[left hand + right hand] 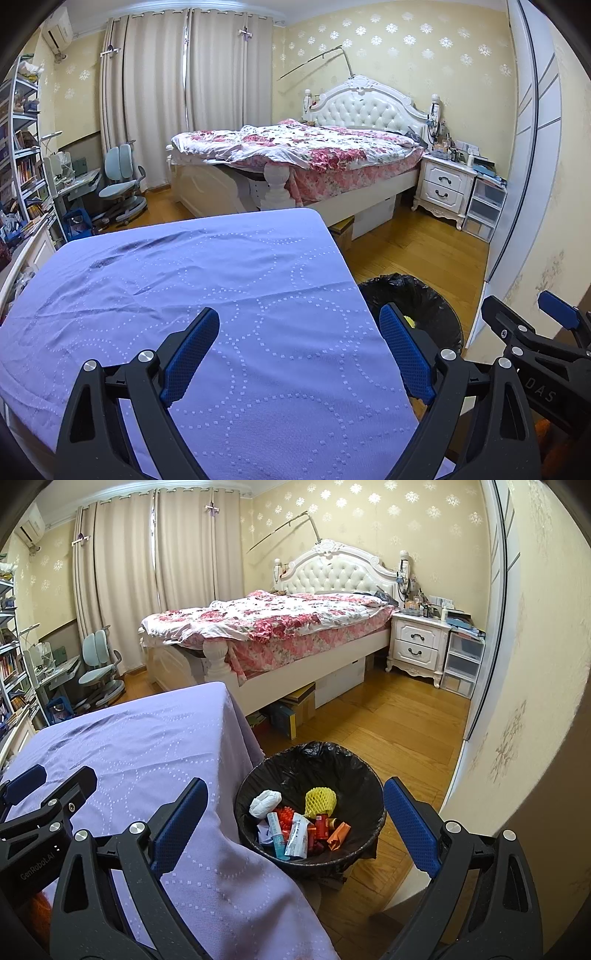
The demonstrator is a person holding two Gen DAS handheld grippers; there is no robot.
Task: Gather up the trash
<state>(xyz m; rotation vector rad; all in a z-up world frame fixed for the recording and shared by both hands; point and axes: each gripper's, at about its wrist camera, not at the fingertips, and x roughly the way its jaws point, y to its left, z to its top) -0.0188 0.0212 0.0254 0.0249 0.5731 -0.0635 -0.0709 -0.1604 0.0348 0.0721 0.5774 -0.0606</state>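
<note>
Both the left gripper [299, 354] and right gripper [295, 823] are hanging spread and empty; one bin [354, 771] is sitting between the right fingers, holding one yellow net [320, 800] and one white wad [265, 802].

Both wrist views bedward over table [258, 280]

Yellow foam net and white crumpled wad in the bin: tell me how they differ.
The yellow foam net is bright yellow with an open mesh pattern; the white crumpled wad is plain white and wrinkled. The net looks larger and sits nearer the bin's middle; the wad lies toward its left side. Both rest atop the other trash inside the black-lined bin.
</note>
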